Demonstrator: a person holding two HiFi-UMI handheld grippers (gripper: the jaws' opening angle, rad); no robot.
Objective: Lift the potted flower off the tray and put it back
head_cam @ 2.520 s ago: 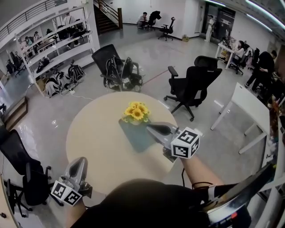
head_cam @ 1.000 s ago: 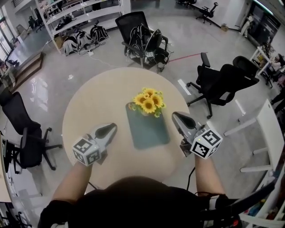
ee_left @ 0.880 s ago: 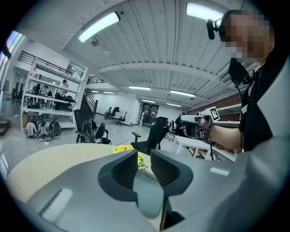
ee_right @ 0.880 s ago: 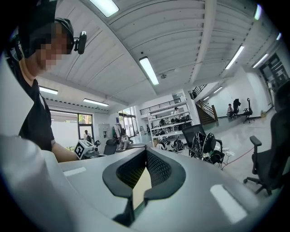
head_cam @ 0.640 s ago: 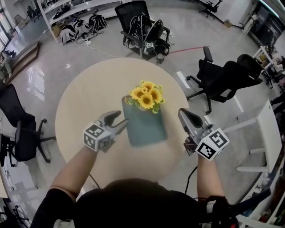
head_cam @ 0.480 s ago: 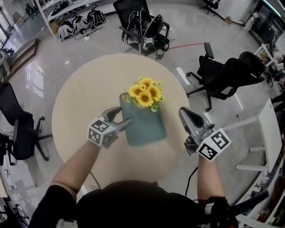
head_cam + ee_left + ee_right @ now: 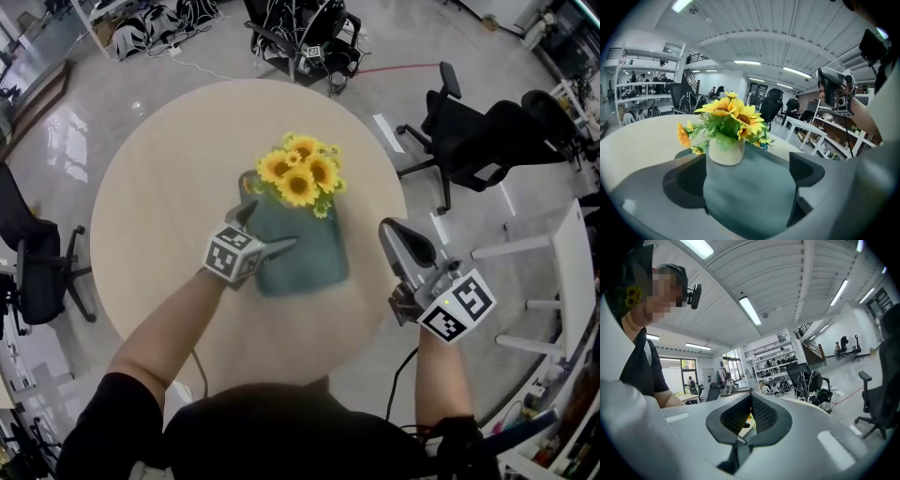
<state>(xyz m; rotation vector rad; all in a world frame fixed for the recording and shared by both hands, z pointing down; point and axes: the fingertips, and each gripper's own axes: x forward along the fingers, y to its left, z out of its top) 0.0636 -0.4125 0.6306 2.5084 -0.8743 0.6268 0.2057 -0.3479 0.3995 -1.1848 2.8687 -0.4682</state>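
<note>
**A:** How does the left gripper point(image 7: 270, 230) point(image 7: 746, 176) stand?

**B:** Its two grey jaws are opening and are already wide apart. They press on nothing. Only the flat bed of the dark green rectangular tray point(image 7: 314, 267) point(image 7: 754, 197) shows between them. It points slightly downward over the tray's left edge.

**A:** And the potted flower?

**B:** The potted flower point(image 7: 298, 178) point(image 7: 725, 133), a bunch of yellow sunflowers with green leaves in a small cream round pot, stands upright at the tray's far end. It is ahead of the left jaws and apart from them, with neither jaw touching it.

**A:** Where is the tray itself?

**B:** It lies flat on the round beige table point(image 7: 155, 187), past the middle toward the right edge, with its long side running away from the person.

**A:** What about the right gripper point(image 7: 394, 234) point(image 7: 750, 414)?

**B:** Its jaws are together with nothing between them. It is held roughly level by the table's right edge, apart from the tray and the flower. Its marker cube sits off the table.

**A:** Anything around the table?

**B:** Black office chairs point(image 7: 487, 131) stand on the glossy grey floor beyond the far and right edges.
</note>
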